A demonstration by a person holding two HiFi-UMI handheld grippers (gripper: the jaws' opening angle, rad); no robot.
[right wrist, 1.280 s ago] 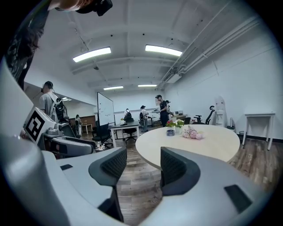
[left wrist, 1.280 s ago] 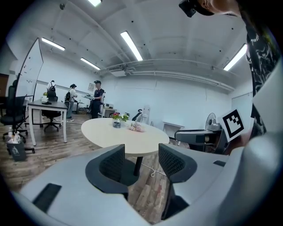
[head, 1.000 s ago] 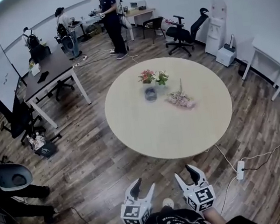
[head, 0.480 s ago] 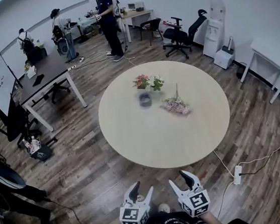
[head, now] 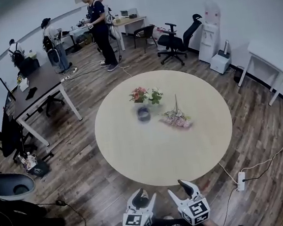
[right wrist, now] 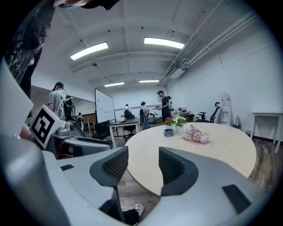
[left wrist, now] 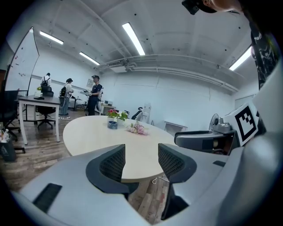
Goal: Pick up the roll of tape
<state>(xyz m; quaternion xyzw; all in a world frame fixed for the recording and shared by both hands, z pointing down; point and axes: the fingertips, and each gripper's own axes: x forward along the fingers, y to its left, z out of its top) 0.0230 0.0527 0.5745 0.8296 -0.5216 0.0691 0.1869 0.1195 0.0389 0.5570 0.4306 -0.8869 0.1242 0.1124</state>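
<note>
Blue-grey roll of tape (head: 143,114), probably flat; left gripper (head: 145,196), right gripper (head: 178,188): jaws apart.

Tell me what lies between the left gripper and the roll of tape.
Between left gripper and roll of tape: a floor strip, then bare table, per head view.

Bright ceiling-strip light, fisheye-warped edges

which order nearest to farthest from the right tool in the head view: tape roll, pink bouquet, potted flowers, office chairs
From the right tool:
1. pink bouquet, ahead, slightly right
2. tape roll, left of the bouquet
3. potted flowers, just behind the tape
4. office chairs, far back of the room
</note>
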